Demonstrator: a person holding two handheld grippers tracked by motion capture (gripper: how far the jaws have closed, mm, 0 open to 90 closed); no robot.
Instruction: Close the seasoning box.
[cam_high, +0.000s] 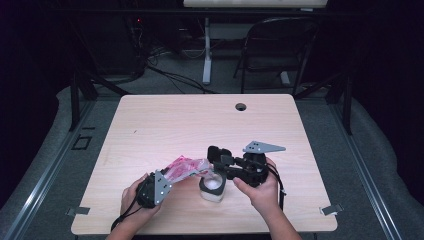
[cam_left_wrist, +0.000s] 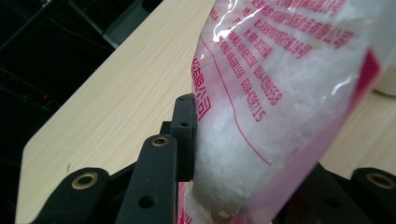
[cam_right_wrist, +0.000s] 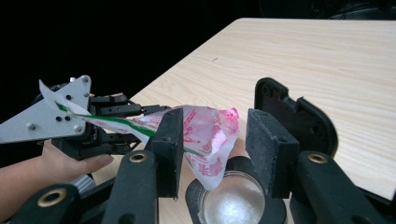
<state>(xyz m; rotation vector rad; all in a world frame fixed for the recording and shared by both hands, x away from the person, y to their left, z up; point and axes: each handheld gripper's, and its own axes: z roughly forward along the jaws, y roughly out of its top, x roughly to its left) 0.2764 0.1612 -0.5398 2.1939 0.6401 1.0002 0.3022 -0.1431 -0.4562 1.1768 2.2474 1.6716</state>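
While L tongs (cam_left_wrist: 219, 154) pinch bag (cam_left_wrist: 280, 93), its tip overhangs jar (cam_right_wrist: 238, 200).

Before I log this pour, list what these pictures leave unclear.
- Bag print: blurred in the left gripper view, too small in the high view.
- Left gripper far finger: hidden by the bag in its own view.
- Jar: its lower part is cut off by the bottom edge of the right gripper view; the right gripper covers part of it in the high view.
- Fill level: cannot tell.
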